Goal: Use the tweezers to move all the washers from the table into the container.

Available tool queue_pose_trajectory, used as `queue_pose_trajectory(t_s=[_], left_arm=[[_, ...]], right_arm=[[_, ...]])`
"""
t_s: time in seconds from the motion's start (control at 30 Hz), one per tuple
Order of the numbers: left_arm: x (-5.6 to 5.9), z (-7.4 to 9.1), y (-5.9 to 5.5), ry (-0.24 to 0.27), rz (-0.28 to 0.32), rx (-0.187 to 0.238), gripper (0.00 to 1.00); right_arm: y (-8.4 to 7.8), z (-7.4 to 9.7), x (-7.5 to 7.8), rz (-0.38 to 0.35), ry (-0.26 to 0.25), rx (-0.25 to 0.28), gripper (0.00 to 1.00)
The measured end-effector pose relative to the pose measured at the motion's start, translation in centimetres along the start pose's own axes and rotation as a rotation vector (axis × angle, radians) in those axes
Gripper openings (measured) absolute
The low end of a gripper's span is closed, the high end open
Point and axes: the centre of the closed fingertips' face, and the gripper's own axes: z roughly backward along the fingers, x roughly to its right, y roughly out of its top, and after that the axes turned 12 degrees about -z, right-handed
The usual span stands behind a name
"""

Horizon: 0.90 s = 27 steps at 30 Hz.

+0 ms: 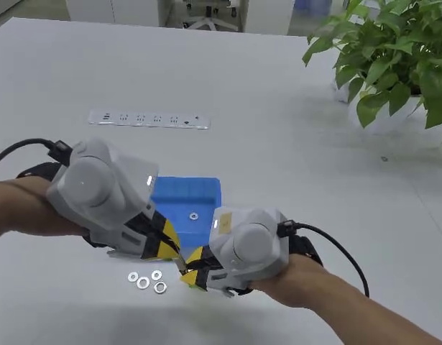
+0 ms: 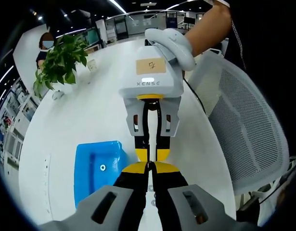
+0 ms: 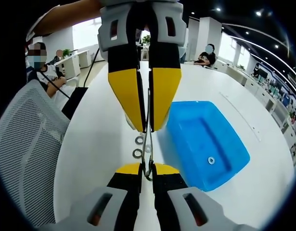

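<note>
Table (image 1: 292,172) is seen with the blue container (image 1: 203,190) near its front edge. The left gripper (image 1: 170,246) and right gripper (image 1: 192,264) are both clamped on the tweezers (image 3: 148,139). One washer (image 1: 194,215) is in the container. Four washers (image 1: 143,282) are left on the table, so the task is judged early.

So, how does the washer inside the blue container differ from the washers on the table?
The container washer lies alone on the floor of the blue container; the table washers form a group of four on the white table. The container washer is apart from the tweezers; the table washers lie close beside them. All are small silver rings lying flat.
</note>
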Motion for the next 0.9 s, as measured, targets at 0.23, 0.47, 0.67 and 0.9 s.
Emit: queue_pose_trajectory(t_s=[0.23,0.47,0.67,0.9], left_arm=[[-0.3,0.8,0.4,0.009,-0.007,-0.001,0.07],[-0.5,1.6,0.9,0.018,-0.018,-0.005,0.07],[-0.8,2.1,1.3,0.023,-0.032,-0.01,0.07],[-1.5,2.8,1.7,0.033,-0.047,-0.015,0.07]], right_arm=[[0.8,0.6,0.0,0.014,-0.008,0.003,0.1],[1.6,1.1,0.0,0.026,-0.021,0.014,0.1],[2.2,1.5,0.3,0.038,-0.033,0.019,0.1],[3.0,2.1,0.9,0.051,-0.049,0.027,0.1]])
